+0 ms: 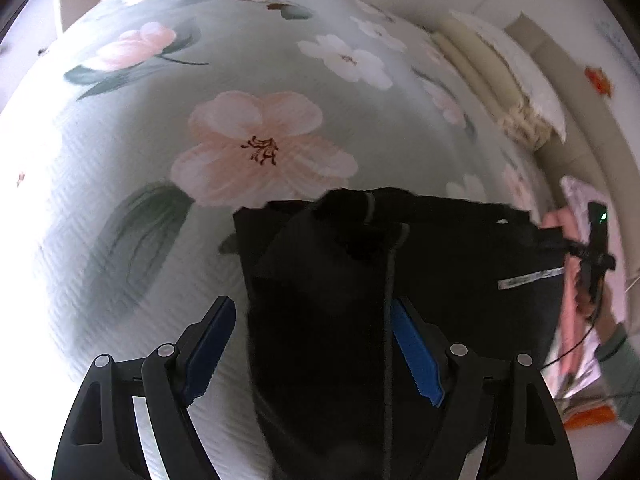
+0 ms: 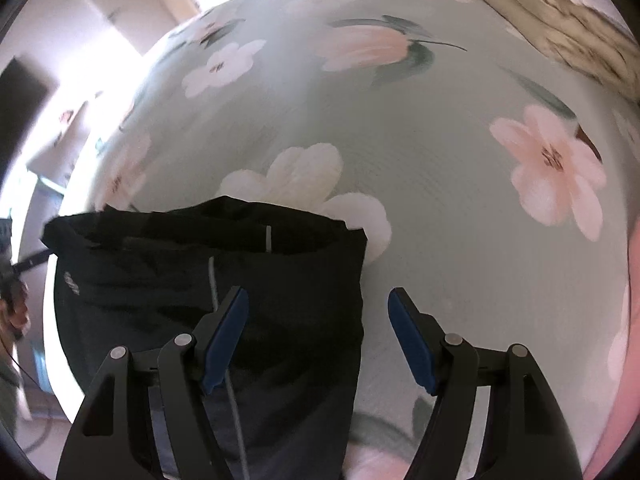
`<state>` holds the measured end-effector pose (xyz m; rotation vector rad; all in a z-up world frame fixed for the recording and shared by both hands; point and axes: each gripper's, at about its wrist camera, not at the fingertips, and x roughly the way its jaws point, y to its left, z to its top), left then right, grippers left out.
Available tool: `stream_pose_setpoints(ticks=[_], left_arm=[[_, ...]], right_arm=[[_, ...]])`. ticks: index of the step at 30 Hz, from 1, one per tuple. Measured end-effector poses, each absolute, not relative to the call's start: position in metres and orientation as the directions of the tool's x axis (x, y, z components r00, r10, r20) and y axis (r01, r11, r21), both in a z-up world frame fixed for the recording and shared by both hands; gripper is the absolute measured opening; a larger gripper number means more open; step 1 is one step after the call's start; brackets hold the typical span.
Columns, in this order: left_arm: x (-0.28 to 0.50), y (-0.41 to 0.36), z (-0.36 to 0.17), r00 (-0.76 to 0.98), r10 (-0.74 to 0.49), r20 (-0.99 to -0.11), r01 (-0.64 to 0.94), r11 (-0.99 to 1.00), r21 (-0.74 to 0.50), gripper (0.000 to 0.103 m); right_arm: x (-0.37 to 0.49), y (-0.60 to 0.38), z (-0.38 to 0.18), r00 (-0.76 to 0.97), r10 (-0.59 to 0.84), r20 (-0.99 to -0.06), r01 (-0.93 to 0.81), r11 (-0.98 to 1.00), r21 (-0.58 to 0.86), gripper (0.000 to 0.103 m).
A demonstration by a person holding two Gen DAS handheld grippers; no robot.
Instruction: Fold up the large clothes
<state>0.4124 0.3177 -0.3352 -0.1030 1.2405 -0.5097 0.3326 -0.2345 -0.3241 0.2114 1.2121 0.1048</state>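
A black garment [image 1: 340, 280] lies folded on the floral bedspread [image 1: 260, 148], with a grey seam line down its middle and a small silver label [image 1: 528, 278]. My left gripper [image 1: 314, 304] hovers above the garment's left part, open, its blue pads [image 1: 208, 344] clear of the cloth. In the right wrist view the same garment [image 2: 160, 272] fills the lower left. My right gripper [image 2: 318, 294] is open above the garment's right edge, one finger over black cloth and the other over the bedspread [image 2: 440, 180]. Neither gripper holds anything.
Cream pillows and bedding [image 1: 500, 80] are stacked at the bed's far right. A person's hand [image 1: 584, 292] with a black handle shows at the right edge, next to pink cloth [image 1: 570, 320]. Pink fabric [image 2: 624, 360] lines the right border of the right wrist view.
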Motion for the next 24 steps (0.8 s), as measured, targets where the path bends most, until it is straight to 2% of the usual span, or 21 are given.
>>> stream_pose_setpoints(ticks=[9, 11, 12, 13, 14, 16, 20, 24], left_arm=[[0.443, 0.312, -0.361, 0.152, -0.577, -0.803, 0.322, 0.797, -0.511, 0.079], [0.444, 0.310, -0.362, 0.153, -0.604, -0.782, 0.320, 0.779, -0.539, 0.055], [0.443, 0.308, -0.362, 0.152, -0.611, -0.777, 0.316, 0.775, -0.547, 0.049], [0.441, 0.307, -0.362, 0.156, -0.615, -0.773, 0.314, 0.772, -0.552, 0.038], [0.439, 0.306, -0.361, 0.161, -0.617, -0.770, 0.317, 0.771, -0.552, 0.029], [0.431, 0.303, -0.356, 0.184, -0.605, -0.775, 0.320, 0.782, -0.535, 0.023], [0.420, 0.311, -0.336, 0.271, -0.605, -0.748, 0.268, 0.794, -0.545, 0.017], [0.419, 0.333, -0.289, 0.399, -0.678, -0.618, 0.208, 0.723, -0.659, 0.016]], right_arm=[[0.355, -0.236, -0.354, 0.316, 0.263, -0.912, 0.043, 0.956, 0.291, 0.075], [0.355, -0.236, -0.355, 0.321, 0.279, -0.905, 0.039, 0.951, 0.307, 0.075], [0.353, -0.235, -0.354, 0.329, 0.280, -0.902, 0.034, 0.951, 0.307, 0.064], [0.351, -0.234, -0.352, 0.334, 0.278, -0.901, 0.028, 0.952, 0.304, 0.049], [0.348, -0.232, -0.350, 0.339, 0.271, -0.901, 0.021, 0.955, 0.295, 0.045], [0.341, -0.230, -0.347, 0.352, 0.249, -0.902, 0.013, 0.963, 0.271, 0.030], [0.322, -0.220, -0.322, 0.427, 0.085, -0.900, 0.047, 0.992, 0.116, 0.023], [0.317, -0.219, -0.269, 0.530, -0.064, -0.846, 0.106, 0.994, -0.008, 0.021]])
